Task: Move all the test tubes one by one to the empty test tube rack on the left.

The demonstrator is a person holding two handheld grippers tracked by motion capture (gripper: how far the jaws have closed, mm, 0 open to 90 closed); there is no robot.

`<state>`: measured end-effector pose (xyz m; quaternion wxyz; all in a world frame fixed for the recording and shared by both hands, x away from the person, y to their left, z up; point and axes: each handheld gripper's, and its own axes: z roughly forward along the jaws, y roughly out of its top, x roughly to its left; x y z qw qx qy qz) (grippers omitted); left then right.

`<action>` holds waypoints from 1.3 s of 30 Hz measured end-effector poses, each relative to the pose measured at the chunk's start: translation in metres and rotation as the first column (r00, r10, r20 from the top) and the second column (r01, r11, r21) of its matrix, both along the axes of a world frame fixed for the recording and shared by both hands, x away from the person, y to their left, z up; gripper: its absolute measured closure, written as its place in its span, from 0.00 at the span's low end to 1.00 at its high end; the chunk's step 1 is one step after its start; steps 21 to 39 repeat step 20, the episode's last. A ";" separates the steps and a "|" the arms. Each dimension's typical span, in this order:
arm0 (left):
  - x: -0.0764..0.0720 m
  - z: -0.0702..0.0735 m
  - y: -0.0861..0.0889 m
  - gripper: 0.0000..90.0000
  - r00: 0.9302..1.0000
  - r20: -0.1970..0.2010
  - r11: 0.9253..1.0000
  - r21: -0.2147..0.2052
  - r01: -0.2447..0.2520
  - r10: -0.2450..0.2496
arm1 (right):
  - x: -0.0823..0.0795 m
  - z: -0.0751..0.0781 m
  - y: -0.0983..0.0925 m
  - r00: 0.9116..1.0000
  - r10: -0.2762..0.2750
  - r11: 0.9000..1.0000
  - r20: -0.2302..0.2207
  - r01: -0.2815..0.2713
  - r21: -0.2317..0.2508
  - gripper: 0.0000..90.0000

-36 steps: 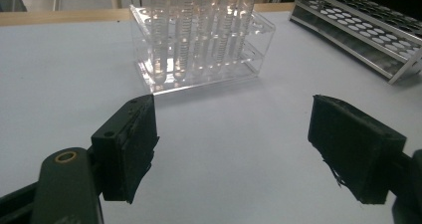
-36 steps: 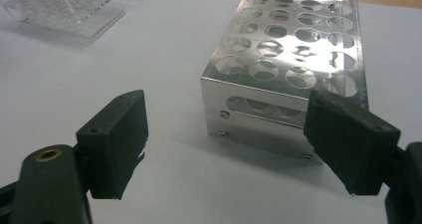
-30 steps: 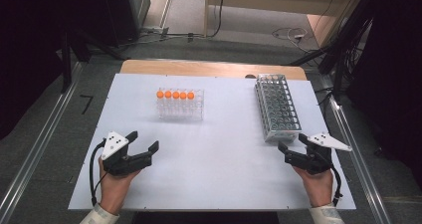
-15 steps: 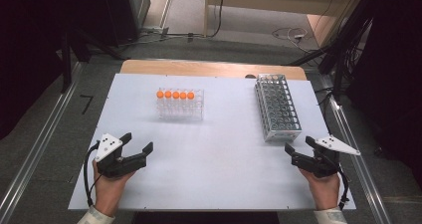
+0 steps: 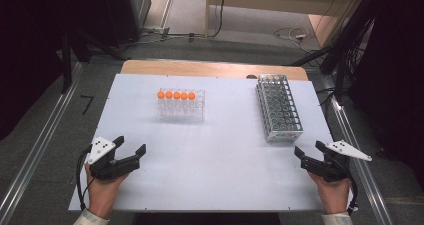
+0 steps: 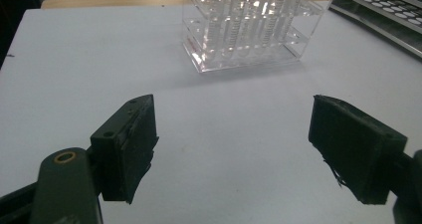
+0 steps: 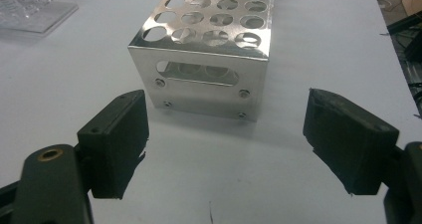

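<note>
1. Two racks stand on the white table (image 5: 215, 155), both toward its far edge.
2. The clear plastic rack (image 5: 181, 105) sits left of the middle and holds five tubes with orange caps (image 5: 176, 95) in a row along its back side; its other holes look empty.
3. The metal rack (image 5: 278, 107) lies near the right edge, its long side running front to back, and its holes look empty.
4. No writing can be read on either rack.
5. The left gripper (image 5: 131, 146) rests near the near left corner, jaws apart with nothing between them, well short of the clear plastic rack.
6. The right gripper (image 5: 309, 149) sits near the near right corner, jaws spread and empty, just in front of the metal rack.
</note>
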<state>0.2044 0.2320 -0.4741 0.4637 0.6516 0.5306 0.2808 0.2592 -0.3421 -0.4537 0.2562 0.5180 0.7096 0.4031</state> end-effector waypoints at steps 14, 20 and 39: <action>-0.005 -0.005 0.011 0.22 1.000 -0.015 1.000 0.006 -0.027 0.027 | -0.001 -0.004 -0.008 1.000 -0.027 1.000 -0.012 0.027 -0.009 0.19; -0.005 -0.011 0.016 0.21 0.998 -0.041 0.999 0.015 -0.041 0.042 | -0.001 -0.008 -0.015 0.999 -0.047 0.999 -0.023 0.047 -0.016 0.18; -0.005 -0.011 0.016 0.21 0.998 -0.041 0.999 0.015 -0.041 0.042 | -0.001 -0.008 -0.015 0.999 -0.047 0.999 -0.023 0.047 -0.016 0.18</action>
